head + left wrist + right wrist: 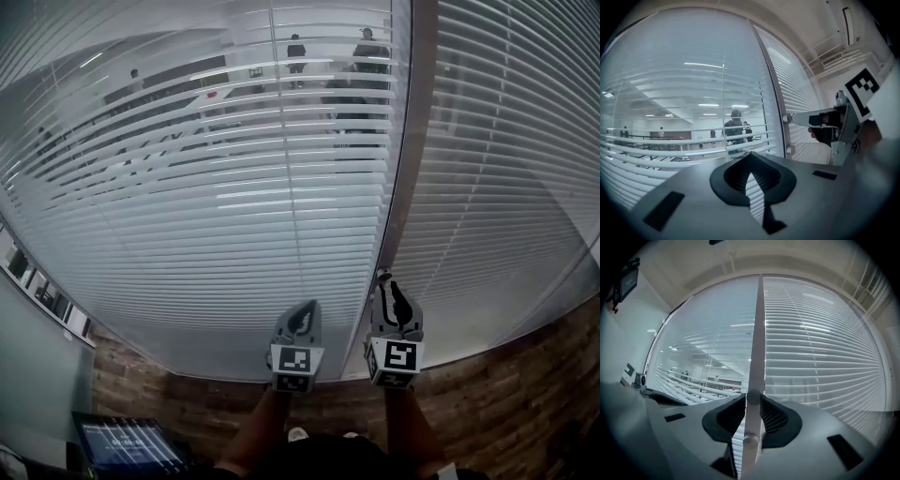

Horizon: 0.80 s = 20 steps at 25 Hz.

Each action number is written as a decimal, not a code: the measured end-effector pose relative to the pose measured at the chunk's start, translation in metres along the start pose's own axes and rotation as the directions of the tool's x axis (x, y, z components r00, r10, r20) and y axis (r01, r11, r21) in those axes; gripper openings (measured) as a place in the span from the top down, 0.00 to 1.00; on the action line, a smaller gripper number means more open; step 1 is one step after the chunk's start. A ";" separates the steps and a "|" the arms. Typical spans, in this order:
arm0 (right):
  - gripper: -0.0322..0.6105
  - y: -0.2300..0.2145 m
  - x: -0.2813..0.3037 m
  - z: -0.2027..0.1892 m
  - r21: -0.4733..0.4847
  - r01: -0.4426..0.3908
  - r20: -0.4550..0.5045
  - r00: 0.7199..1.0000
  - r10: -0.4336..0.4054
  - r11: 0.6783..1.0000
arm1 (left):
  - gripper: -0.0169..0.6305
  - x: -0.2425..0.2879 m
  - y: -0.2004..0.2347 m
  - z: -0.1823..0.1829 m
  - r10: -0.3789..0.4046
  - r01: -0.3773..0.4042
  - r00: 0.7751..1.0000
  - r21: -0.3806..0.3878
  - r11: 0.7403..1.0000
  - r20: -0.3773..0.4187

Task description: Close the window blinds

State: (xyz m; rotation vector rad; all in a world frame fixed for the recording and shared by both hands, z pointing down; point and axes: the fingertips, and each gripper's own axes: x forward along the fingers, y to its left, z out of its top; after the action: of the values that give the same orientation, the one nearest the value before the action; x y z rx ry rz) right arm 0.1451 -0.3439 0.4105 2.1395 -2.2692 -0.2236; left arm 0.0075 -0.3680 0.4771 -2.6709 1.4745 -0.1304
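The left window blind (187, 234) has its slats tilted partly open, and an office shows through the glass. Slats on the right blind (506, 169) lie flatter. A thin white tilt wand (392, 187) hangs beside the dark mullion (417, 112). My right gripper (382, 277) holds the wand (758, 333) near its lower end, with a pad against each side. In the right gripper view the wand passes straight through the right gripper (752, 398). My left gripper (302, 311) is shut and empty, hanging just left of it, close to the blind. The left gripper (750, 171) faces the slats.
Several people (370, 56) stand in the office behind the glass. A lit screen (127, 445) lies low at the left over the wood-pattern floor (506, 403). A wall (28, 375) runs along the left edge.
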 end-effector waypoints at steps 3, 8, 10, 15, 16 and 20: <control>0.76 -0.002 0.006 0.003 0.000 0.000 0.002 1.000 0.000 1.000 | 0.99 -0.002 -0.004 0.000 -0.009 0.009 0.998 -0.002 1.000 -0.060; 0.72 -0.003 0.018 0.000 0.009 -0.009 -0.005 1.000 0.009 1.000 | 0.99 0.001 -0.006 -0.001 -0.008 0.007 0.998 -0.012 1.000 -0.057; 0.72 -0.003 0.020 0.001 0.015 -0.012 0.005 1.000 0.012 1.000 | 0.99 0.000 -0.005 -0.001 -0.008 0.007 0.998 -0.012 1.000 -0.059; 0.75 -0.005 0.019 0.004 0.026 0.002 0.031 1.000 -0.003 1.000 | 0.99 0.000 -0.004 0.001 -0.004 0.006 0.998 0.022 1.000 -0.059; 0.75 -0.005 0.019 0.004 0.028 0.002 0.033 0.999 -0.003 1.000 | 0.99 -0.001 -0.003 0.003 0.002 0.000 0.998 0.037 0.999 -0.057; 0.75 -0.006 0.018 0.004 0.031 0.002 0.043 0.999 -0.003 1.000 | 0.99 -0.001 0.000 0.003 0.012 -0.010 1.000 0.080 0.997 -0.026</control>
State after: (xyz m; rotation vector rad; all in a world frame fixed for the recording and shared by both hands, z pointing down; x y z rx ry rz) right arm 0.1490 -0.3614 0.4040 2.1732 -2.3084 -0.2394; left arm 0.0070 -0.3672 0.4745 -2.6079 1.4594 -0.2202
